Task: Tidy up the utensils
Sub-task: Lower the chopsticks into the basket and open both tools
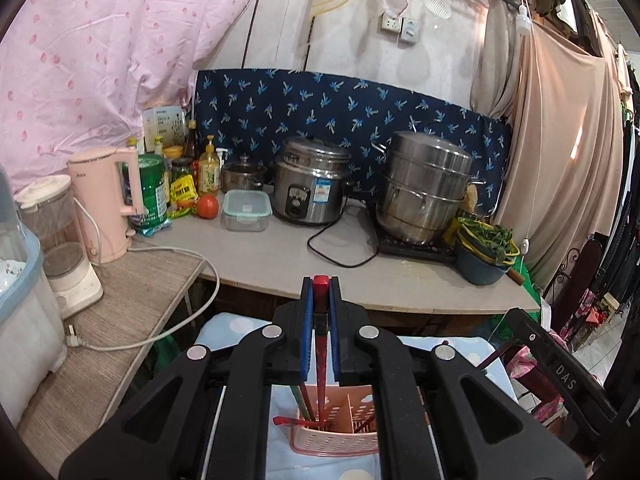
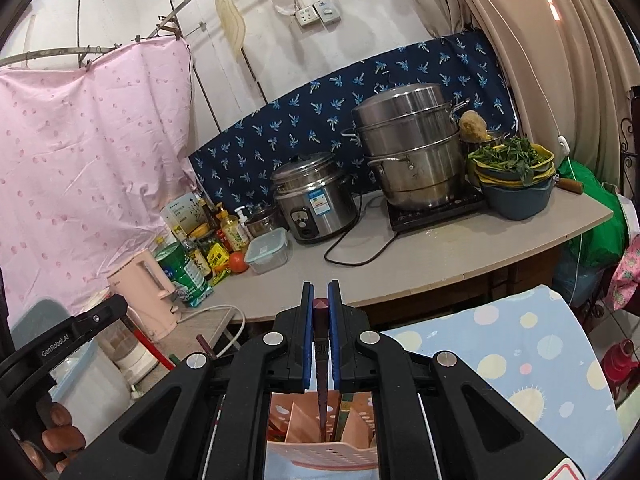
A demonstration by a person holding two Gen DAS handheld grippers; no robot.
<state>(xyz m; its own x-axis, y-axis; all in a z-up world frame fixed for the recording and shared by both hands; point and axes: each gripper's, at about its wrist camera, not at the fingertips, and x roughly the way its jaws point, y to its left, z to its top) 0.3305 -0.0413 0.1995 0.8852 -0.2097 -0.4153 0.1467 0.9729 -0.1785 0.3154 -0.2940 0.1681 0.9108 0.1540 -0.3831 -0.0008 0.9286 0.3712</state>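
Both grippers have a chopstick each right now. The left gripper (image 1: 320, 292) has its jaws clamped on a red chopstick (image 1: 320, 344), and the right gripper (image 2: 320, 300) has its jaws clamped on a darker, brownish chopstick (image 2: 321, 364). Both sticks run down from between the jaws into the pink utensil holder (image 1: 334, 436) sitting directly below, on a blue dotted cloth (image 2: 520, 356).

What I'd worry about:
- The holder looks like light perforated plastic. If either stick drags sideways against a divider or the rim, my guess is the whole thing tips or slides on the cloth.
- The two grippers are working right beside each other over one small holder, so they could bump.
- Letting go with a tip resting on a divider edge could drop the stick into the wrong slot, or leave it leaning out.

Contents: the holder is split by dividers. In the left view, the compartment under the jaws has a greenish stick and another reddish one, plus something red poking out sideways at the rim. The far-side compartment shows one more dark stick. I can't tell what's at the bottom.

The back counter (image 1: 280, 256) just has pots and bottles, well beyond the jaws.
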